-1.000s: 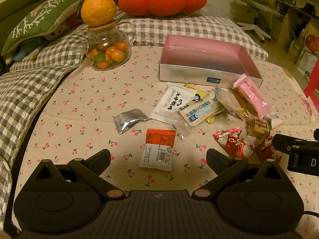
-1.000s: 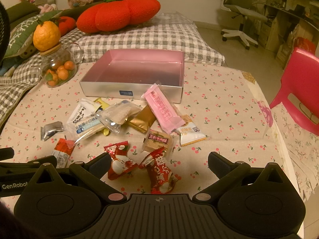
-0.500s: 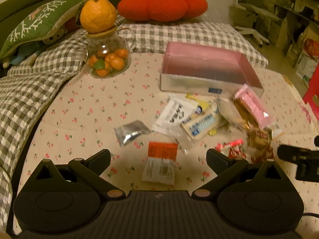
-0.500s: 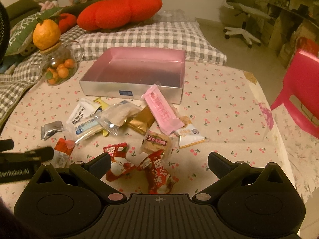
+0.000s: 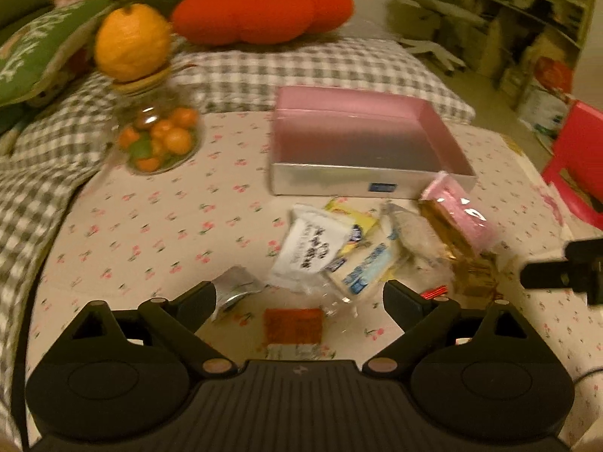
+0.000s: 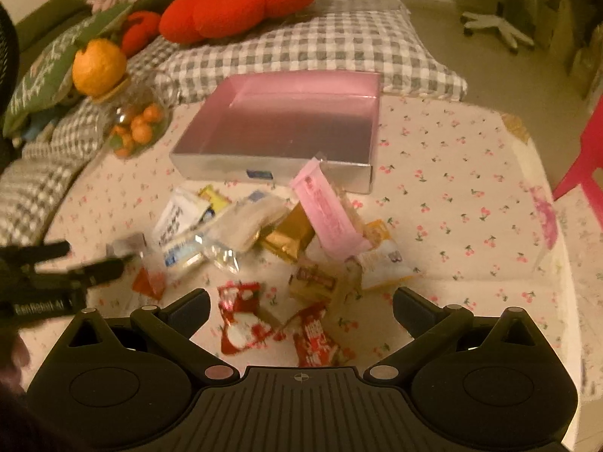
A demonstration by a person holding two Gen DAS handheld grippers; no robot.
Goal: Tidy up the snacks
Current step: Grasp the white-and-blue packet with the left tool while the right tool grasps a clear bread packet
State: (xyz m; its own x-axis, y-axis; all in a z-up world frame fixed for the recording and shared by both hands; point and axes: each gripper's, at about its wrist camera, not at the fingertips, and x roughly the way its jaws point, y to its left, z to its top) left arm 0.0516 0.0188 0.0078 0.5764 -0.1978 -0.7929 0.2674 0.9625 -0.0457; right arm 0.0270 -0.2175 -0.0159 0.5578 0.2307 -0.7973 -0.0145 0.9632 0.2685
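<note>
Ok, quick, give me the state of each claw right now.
Left claw: open, holding nothing; its jaws have just been closing a little, above the orange-topped packet.
Right claw: open, holding nothing, above the red snack packets.

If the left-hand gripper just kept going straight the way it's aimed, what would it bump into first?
Probably the orange and white packet lying on the tablecloth between the open fingers of the left gripper, which have just been closing a little. Depth is hard to judge; the silver packet sits beside the left finger.
</note>
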